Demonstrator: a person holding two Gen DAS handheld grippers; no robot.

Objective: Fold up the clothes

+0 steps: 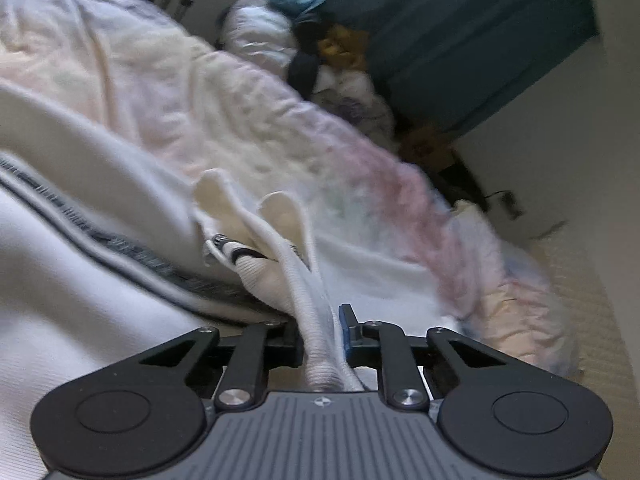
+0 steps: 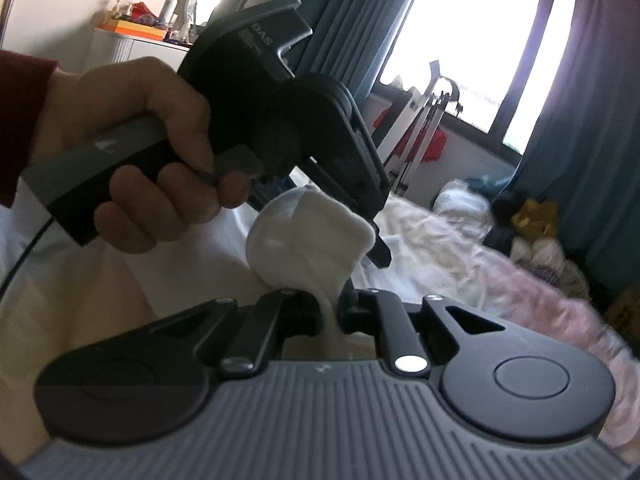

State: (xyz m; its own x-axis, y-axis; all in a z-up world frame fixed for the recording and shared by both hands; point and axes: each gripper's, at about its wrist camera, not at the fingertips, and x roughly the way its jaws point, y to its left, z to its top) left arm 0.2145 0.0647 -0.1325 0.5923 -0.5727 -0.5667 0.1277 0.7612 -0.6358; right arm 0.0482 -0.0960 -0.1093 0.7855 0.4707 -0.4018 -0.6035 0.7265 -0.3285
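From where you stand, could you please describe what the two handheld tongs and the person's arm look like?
Both tongs have black linkage arms with silver screws, round black side discs and a ribbed grey body. The left tongs show a blue finger pad. In the right wrist view, the other unit has a grey-and-black handle, white lettering, and a black cable. The hand wears a dark red sleeve.

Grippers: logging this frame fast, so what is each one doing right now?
Left gripper: closed on the white sock.
Right gripper: closed on the same white sock, which runs between the two.

Teal curtains (image 2: 340,20), bright window (image 2: 472,36), white dresser (image 2: 132,50) — red-hung drying rack (image 2: 420,128) beneath.
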